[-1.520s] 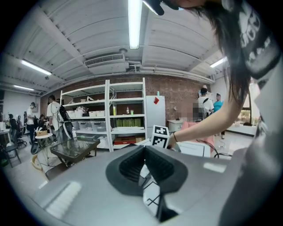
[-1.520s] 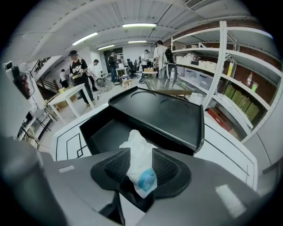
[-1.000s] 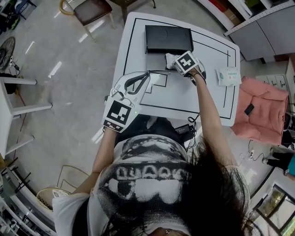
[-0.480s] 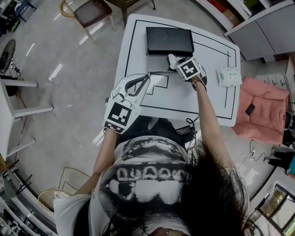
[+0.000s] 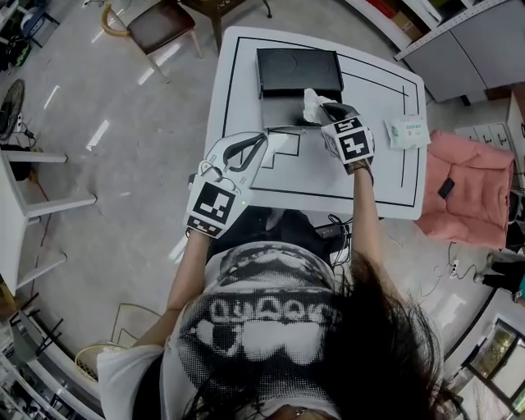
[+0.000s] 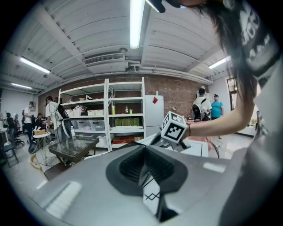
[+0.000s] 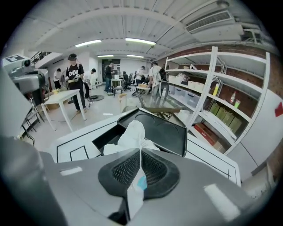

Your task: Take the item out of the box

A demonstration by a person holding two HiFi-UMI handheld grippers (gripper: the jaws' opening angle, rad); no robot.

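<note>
A black box (image 5: 299, 70) lies open at the far side of the white table (image 5: 234, 90); the right gripper view shows its lid (image 7: 166, 128) tipped back behind the tray. A crumpled white pouch (image 5: 311, 104) (image 7: 131, 134) hangs just above the box's near edge. My right gripper (image 5: 325, 112) (image 7: 140, 170) is shut on the pouch's lower end, and its marker cube (image 6: 173, 128) also appears in the left gripper view. My left gripper (image 5: 261, 136) (image 6: 143, 176) rests shut and holds nothing, over the table's near left part.
A small white packet (image 5: 408, 131) lies near the table's right edge. A pink padded seat (image 5: 467, 193) stands to the right of the table, and a brown chair (image 5: 160, 20) beyond its far left corner. Black lines mark the tabletop.
The right gripper has closed on the white pouch and drawn back toward me, lifting it out of the box. The left gripper has stayed where it was.
</note>
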